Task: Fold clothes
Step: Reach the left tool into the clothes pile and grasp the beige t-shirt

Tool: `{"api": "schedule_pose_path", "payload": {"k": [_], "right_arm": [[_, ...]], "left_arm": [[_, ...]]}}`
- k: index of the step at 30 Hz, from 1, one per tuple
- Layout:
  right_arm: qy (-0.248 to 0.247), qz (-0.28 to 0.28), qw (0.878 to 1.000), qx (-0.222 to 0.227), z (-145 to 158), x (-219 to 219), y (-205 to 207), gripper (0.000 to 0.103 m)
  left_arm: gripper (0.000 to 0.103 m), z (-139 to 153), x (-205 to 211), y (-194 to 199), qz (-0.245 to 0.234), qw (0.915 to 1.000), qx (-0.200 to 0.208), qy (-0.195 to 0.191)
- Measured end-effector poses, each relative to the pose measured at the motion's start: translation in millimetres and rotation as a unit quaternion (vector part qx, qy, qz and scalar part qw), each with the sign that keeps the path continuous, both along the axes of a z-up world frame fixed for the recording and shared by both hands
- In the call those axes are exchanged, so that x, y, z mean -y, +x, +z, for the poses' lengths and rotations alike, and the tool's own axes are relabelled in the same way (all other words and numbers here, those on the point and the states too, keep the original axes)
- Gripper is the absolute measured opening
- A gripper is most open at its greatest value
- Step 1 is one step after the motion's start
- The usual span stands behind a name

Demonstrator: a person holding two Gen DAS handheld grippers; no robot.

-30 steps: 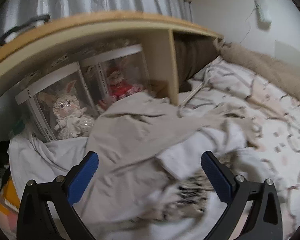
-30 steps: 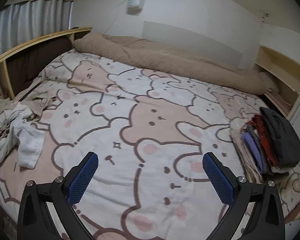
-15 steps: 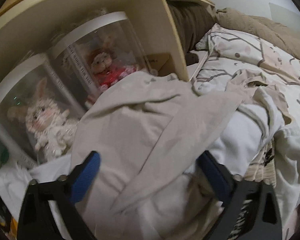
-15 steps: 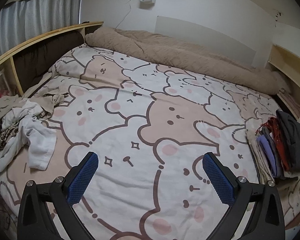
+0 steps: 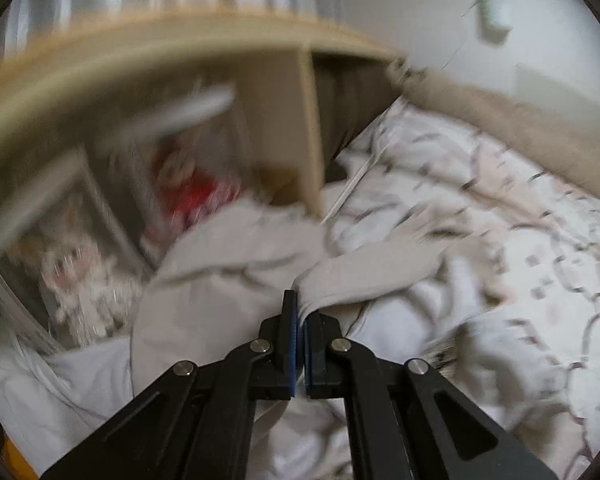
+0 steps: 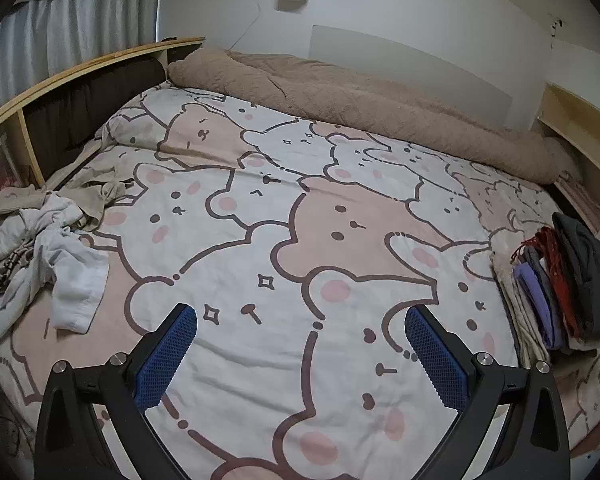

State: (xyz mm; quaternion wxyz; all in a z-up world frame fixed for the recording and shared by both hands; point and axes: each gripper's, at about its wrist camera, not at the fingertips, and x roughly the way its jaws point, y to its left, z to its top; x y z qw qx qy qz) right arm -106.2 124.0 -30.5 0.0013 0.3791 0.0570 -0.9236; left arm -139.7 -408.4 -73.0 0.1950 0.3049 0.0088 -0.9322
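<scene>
My left gripper (image 5: 300, 312) is shut on a fold of a beige garment (image 5: 236, 264) that lies on top of a heap of unfolded clothes at the bed's left edge. The left wrist view is blurred. The same heap (image 6: 48, 248) shows at the far left in the right wrist view, with a white garment (image 6: 80, 292) spilling onto the bedspread. My right gripper (image 6: 300, 344) is open and empty above the bear-print bedspread (image 6: 300, 216). A stack of folded clothes (image 6: 556, 284) sits at the bed's right edge.
A wooden shelf (image 5: 292, 120) runs along the bed's left side and holds boxed dolls (image 5: 80, 276). A brown rolled blanket (image 6: 364, 108) lies along the far wall. Another wooden shelf (image 6: 580, 136) stands at the right.
My left gripper closed on the beige garment and pulled back a little from the shelf. My right gripper stayed open over the bedspread and shifted slightly.
</scene>
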Motion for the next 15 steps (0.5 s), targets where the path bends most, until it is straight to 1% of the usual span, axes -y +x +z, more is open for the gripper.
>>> {"api": "schedule_pose_path", "payload": {"k": [3,5,8,11,14,15], "right_arm": [[-0.019,0.009,1.000,-0.013,6.6,-3.5,6.8,0.103],[-0.032,0.016,0.999,-0.021,11.1,-5.8,11.3,0.103],[-0.051,0.025,0.998,-0.034,17.7,-9.2,18.1,0.103],[-0.070,0.035,0.996,-0.046,24.3,-12.7,24.8,0.103],[-0.089,0.044,0.993,-0.064,34.3,-19.4,32.8,0.103],[-0.095,0.047,0.992,-0.071,38.2,-22.1,35.7,0.103]], "left_arm": [[0.003,41.3,-35.8,10.1,-0.049,0.9978,-0.043,-0.010],[0.003,75.7,-70.0,18.1,-0.094,0.9924,-0.077,-0.018],[0.003,115.6,-113.4,25.4,-0.147,0.9821,-0.112,-0.039],[0.003,162.7,-160.2,32.9,-0.195,0.9667,-0.158,-0.052],[0.003,203.9,-191.6,39.9,-0.232,0.9523,-0.194,-0.046],[0.003,218.9,-205.8,43.7,-0.247,0.9456,-0.207,-0.048]]}}
